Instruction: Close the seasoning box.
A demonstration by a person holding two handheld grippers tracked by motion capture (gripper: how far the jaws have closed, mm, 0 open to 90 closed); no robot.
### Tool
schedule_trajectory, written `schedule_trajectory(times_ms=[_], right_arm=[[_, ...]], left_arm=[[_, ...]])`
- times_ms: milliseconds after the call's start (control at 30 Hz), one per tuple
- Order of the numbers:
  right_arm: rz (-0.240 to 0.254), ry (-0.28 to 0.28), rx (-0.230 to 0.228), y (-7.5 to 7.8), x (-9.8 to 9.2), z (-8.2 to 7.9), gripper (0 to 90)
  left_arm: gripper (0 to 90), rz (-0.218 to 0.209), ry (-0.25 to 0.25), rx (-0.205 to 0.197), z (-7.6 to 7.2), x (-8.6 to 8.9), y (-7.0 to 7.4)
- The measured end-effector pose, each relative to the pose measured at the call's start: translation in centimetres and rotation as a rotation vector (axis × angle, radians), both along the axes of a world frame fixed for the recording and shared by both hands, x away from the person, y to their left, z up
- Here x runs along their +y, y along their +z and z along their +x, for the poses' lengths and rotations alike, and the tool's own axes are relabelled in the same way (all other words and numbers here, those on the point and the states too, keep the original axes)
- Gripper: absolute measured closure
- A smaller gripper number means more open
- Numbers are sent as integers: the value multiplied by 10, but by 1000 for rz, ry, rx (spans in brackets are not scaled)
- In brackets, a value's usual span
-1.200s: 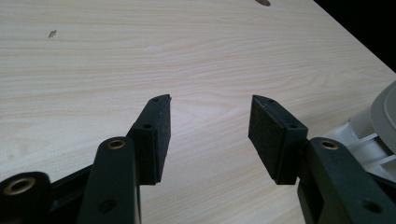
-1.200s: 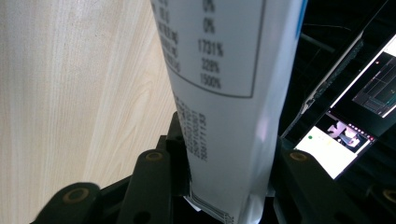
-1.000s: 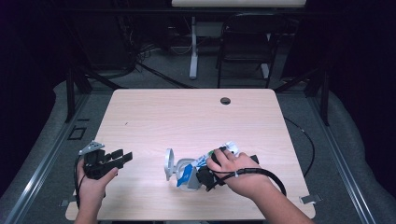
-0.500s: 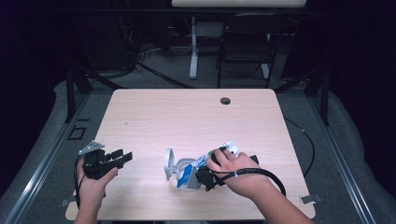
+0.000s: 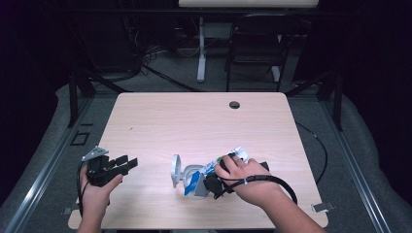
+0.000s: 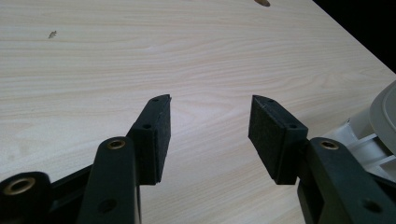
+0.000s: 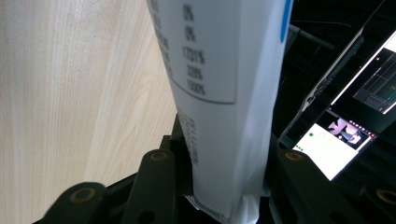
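Jaws of the right gripper (image 7: 219,186) are clamped on a white packet (image 7: 224,79) with a printed nutrition panel; it stands up between them, squeezed at its lower end. Over the last second nothing has shifted in the high view: the right hand (image 5: 245,177) lies in the same spot near the front edge of the surface (image 5: 194,121), a little right of centre, and the left hand (image 5: 94,191) holds its gripper (image 5: 127,164) by the front-left corner as before. The left jaws stand open with bare wood between them, gripping nothing.

In the high view the packet (image 5: 228,160) shows white, blue and green under the right hand, beside a grey-white holder (image 5: 182,174) with a round upright plate. That holder's edge also shows in the left gripper view (image 6: 373,126), at the right.

With so little change, I judge the grip to be settled and secure, so the work seems paused between grasping and moving. The likely next step is to lift the packet or feed it into the holder, with the left gripper free to steady the holder if it slides.
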State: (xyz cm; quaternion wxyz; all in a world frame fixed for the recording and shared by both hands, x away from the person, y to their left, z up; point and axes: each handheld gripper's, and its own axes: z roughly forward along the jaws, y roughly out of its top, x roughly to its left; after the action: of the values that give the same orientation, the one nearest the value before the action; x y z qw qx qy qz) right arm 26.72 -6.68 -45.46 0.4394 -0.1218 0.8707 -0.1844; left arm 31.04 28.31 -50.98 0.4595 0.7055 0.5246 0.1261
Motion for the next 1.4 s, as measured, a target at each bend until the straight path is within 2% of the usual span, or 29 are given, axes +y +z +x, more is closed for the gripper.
schedule_trajectory(times_ms=[467,1067,1300,1400], right_arm=[[-2,2,2,0,0,1,699],[-15,22,-21,1,1,2,702],[-4,6,-7,1,0,2,716],[18,-8,10,1,-1,3,721]], left_arm=[[490,2,1,3,1,0,0],[490,-9,0,4,1,1,1],[490,-8,0,9,2,0,0],[490,-11,0,7,2,1,0]])
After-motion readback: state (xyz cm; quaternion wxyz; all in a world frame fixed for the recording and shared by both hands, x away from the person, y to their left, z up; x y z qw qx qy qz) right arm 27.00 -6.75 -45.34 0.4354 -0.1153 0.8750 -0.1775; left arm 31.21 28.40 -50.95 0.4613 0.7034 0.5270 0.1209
